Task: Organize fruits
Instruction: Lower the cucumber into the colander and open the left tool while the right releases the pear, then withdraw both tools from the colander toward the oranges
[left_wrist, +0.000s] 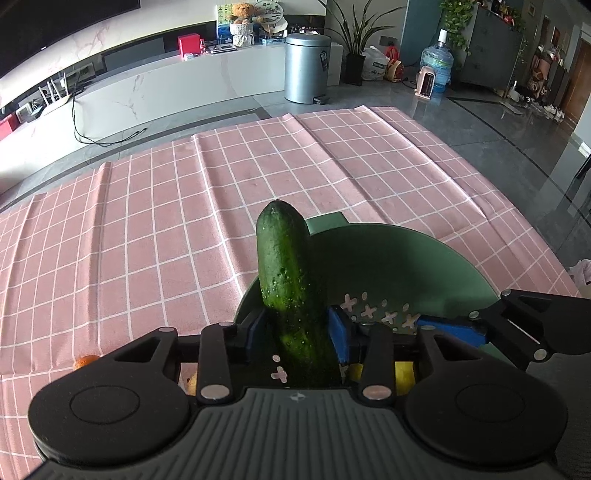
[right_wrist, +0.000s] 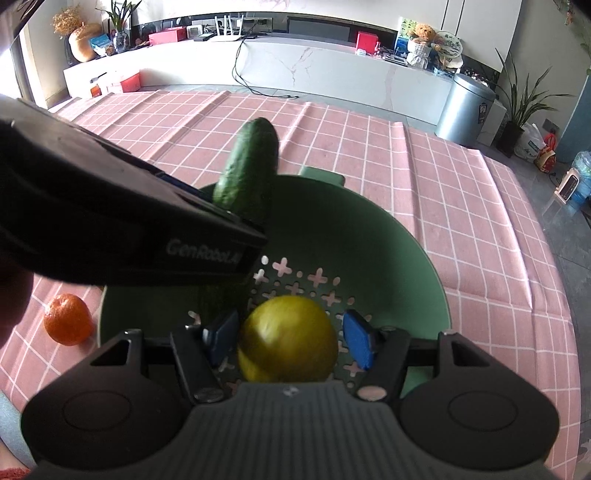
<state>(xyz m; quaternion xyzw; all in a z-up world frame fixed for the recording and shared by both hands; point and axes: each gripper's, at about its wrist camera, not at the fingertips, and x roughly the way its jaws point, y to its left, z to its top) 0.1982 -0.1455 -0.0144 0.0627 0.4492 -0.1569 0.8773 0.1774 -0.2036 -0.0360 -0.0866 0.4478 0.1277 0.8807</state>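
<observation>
A: Status of the fruit?

B: The cucumber (left_wrist: 286, 280) is clamped between the blue pads of the left tongs (left_wrist: 299, 332), held above the left part of the green bowl (right_wrist: 369, 236), its free end pointing to the far side. It is not yet set down. The lemon (right_wrist: 288, 338) sits between the pads of the right tongs (right_wrist: 291, 336), low over the perforated bottom of the bowl. The pads stand apart from the peel on both sides, so these tongs read as released. Whether the lemon rests fully on the bottom cannot be told.

A: What is left?

B: The tangerine (right_wrist: 68, 319) lies on the counter (right_wrist: 461, 206), just beside the bowl's left rim. Judged from this, one item is in or nearly in the bowl, one is in transit, one is untouched. A further pale item shows under the left tongs in the left wrist view; it cannot be identified.

A: Obstructions?

B: The body of the left tongs crosses the left part of the bowl, close above the right tongs. The two could collide if both descend together. The cucumber is long and may end up leaning on the rim.

A: Surroundings?

B: Checked pink tablecloth (left_wrist: 147, 221) on the counter. Far side: metal bin (left_wrist: 306, 68), potted plant (left_wrist: 356, 40), water bottle (left_wrist: 437, 61).
</observation>
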